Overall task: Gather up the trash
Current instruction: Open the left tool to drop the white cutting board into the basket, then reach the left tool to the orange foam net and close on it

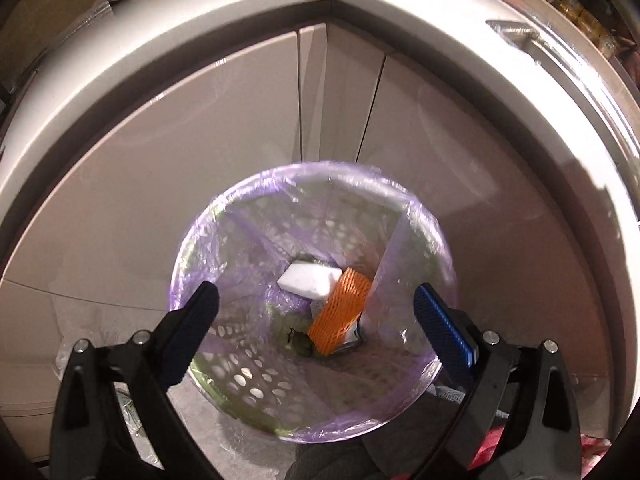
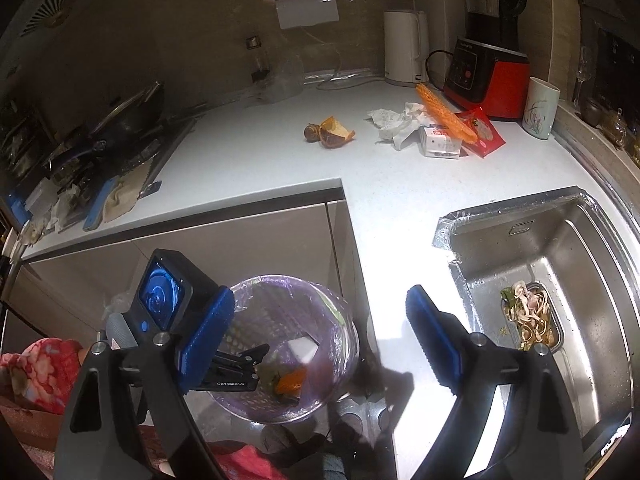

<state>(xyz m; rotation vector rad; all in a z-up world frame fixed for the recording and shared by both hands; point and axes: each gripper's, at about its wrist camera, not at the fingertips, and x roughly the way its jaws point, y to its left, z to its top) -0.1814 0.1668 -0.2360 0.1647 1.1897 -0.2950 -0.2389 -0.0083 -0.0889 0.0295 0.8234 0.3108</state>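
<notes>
A green perforated bin (image 1: 248, 384) lined with a purple bag stands on the floor below the counter corner. At its bottom lie a white foam block (image 1: 310, 282) and an orange foam net (image 1: 340, 312). My left gripper (image 1: 320, 330) hangs open over the bin mouth with nothing between its fingers. In the right wrist view my right gripper (image 2: 320, 340) is open and empty above the bin (image 2: 280, 312) and the counter edge. On the counter lie fruit peel (image 2: 332, 132), crumpled tissue (image 2: 400, 120), a small white carton (image 2: 440, 142), an orange net (image 2: 444, 114) and a red packet (image 2: 484, 132).
A white kettle (image 2: 404, 48), a red blender (image 2: 488, 72) and a cup (image 2: 542, 108) stand at the back of the counter. The steel sink (image 2: 580, 248) on the right holds a strainer of food scraps (image 2: 528, 320). A stove with pans (image 2: 120, 120) is at the left.
</notes>
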